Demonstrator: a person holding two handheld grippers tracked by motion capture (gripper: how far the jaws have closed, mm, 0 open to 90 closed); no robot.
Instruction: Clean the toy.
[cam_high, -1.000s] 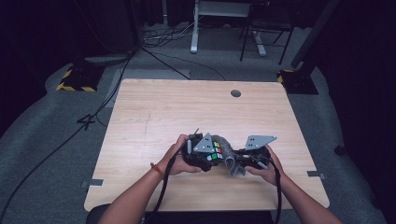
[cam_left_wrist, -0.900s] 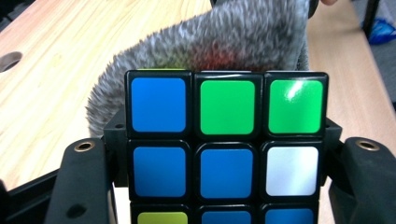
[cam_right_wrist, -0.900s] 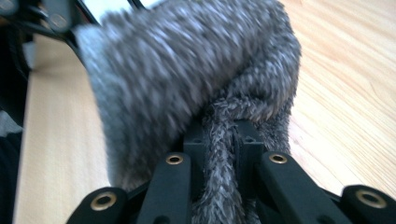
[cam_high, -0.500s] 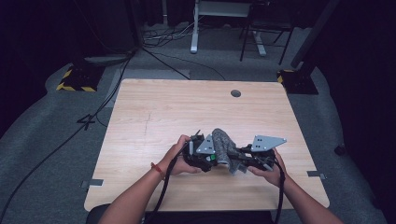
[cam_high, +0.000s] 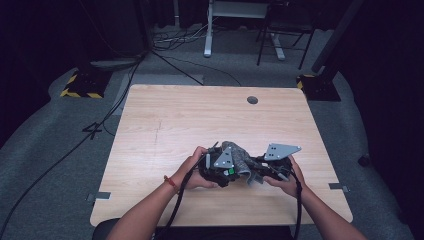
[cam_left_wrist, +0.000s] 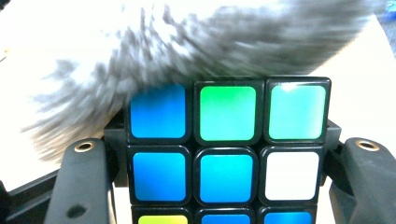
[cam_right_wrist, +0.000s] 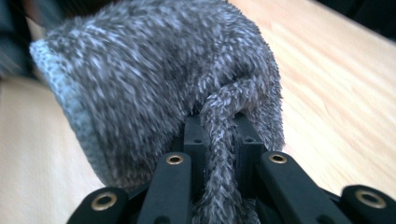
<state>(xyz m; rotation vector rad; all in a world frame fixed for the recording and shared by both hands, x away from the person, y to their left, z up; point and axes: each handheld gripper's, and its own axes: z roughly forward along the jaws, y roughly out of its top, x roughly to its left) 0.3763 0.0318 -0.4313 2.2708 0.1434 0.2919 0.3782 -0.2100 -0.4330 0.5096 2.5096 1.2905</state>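
In the high view, the left gripper (cam_high: 226, 169) and right gripper (cam_high: 260, 170) meet near the front edge of the wooden table (cam_high: 200, 115), with a grey fuzzy cloth (cam_high: 239, 156) bunched between and just above them. In the left gripper view, a puzzle cube (cam_left_wrist: 226, 149) is clamped between the jaws, its black-framed tiles blue, green, teal, white and yellow, the cloth draped over its far edge. In the right gripper view, the jaws pinch a twisted fold of the mottled, shaggy cloth, which billows ahead of them.
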